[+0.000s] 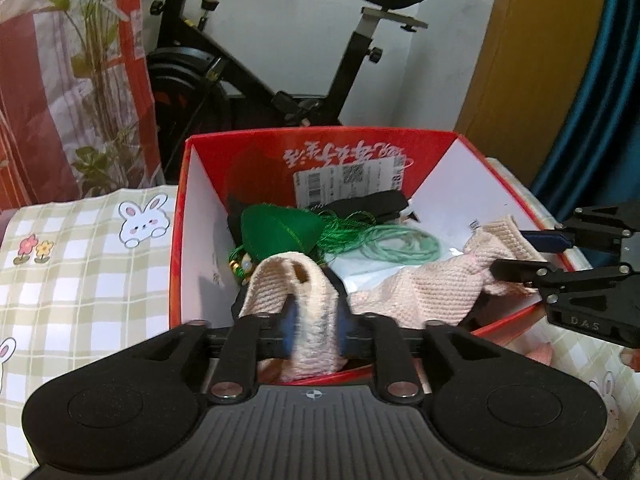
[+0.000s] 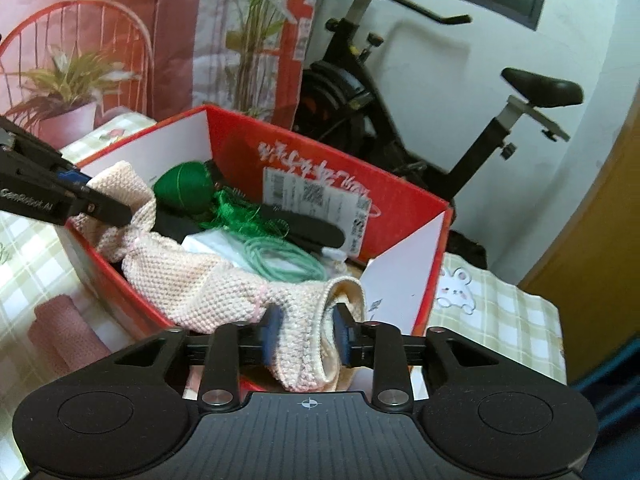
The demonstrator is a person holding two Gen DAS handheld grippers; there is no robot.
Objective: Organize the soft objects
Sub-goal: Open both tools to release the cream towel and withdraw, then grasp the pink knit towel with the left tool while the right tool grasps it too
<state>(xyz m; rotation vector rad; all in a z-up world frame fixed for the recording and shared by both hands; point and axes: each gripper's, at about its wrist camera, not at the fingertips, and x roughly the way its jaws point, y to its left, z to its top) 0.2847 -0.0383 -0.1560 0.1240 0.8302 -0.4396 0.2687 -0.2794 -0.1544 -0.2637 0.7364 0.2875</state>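
I had the pink knit scarf strung lengthwise across the red box — left gripper at one end, right gripper at the other, both jaws narrow, fabric loosely between the pads, sagging inward.

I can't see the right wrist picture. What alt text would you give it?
A pale pink knitted cloth sags into an open red box, one end between the right tool's parted pads, the other at the left tool. Green thread and cord lie inside; an exercise bike stands behind.
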